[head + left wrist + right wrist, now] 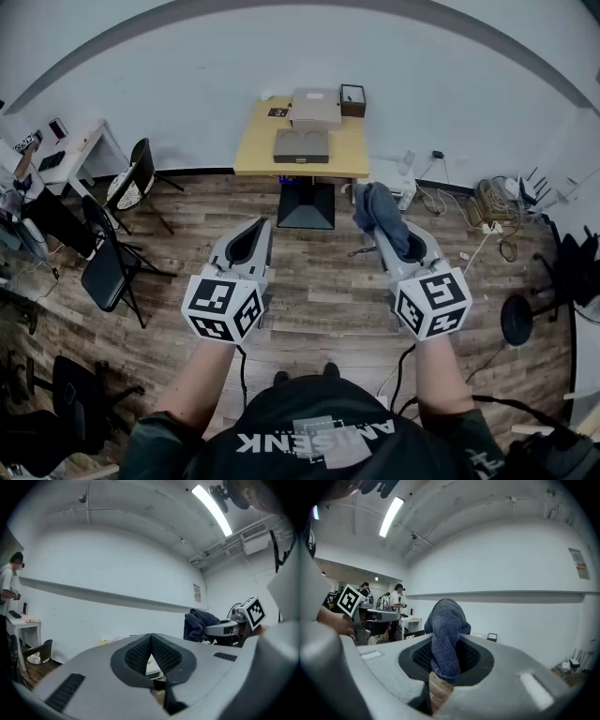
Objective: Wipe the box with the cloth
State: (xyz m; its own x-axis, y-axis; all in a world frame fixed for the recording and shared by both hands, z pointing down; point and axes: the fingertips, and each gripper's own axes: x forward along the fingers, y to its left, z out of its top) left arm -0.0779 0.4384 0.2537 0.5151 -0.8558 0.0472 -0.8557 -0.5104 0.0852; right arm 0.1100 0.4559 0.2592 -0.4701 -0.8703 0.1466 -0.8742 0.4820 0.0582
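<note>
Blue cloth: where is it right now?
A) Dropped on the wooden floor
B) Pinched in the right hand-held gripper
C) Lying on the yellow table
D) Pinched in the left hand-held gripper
B. The right gripper view shows the blue cloth squeezed between the jaws of the right hand-held gripper, and the left hand-held gripper has its jaws together on nothing.

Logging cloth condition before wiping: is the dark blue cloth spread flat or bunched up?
Bunched. The dark blue cloth is pinched in the right gripper, its loose end a crumpled lump above the jaws.
</note>
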